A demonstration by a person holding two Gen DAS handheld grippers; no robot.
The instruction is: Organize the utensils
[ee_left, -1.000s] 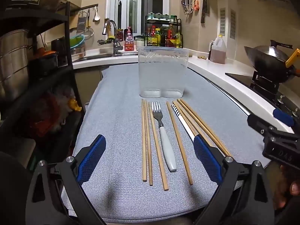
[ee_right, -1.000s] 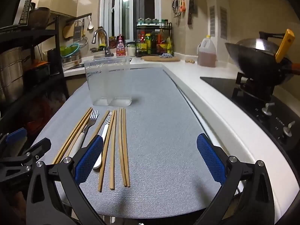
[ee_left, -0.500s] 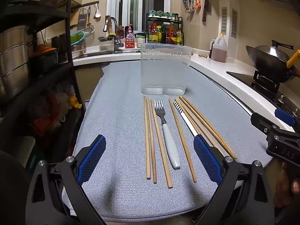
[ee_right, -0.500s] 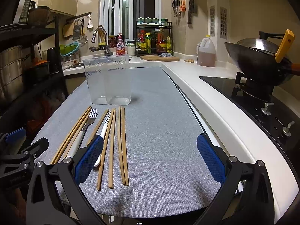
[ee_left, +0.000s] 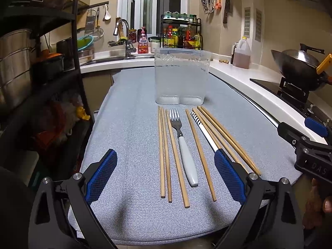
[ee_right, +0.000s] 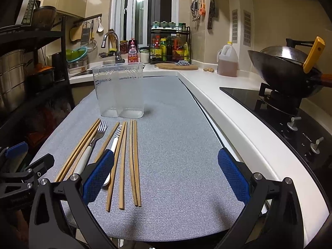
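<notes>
Chopsticks (ee_left: pixel 164 151) in rows, striped utensil's (ee_right: pixel 116 138) handle behind right gripper's (ee_right: pixel 165 176) finger.

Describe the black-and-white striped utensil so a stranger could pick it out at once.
Find the clear plastic container standing on the grey mat; a row of utensils lies just in front of it. Right of the white-handled fork, among the plain wooden chopsticks, lies the striped utensil: only it has black-and-white bands.

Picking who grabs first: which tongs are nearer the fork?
Left. The left tongs straddle the fork, its handle between their tips. The right tongs sit off to its right.
</notes>
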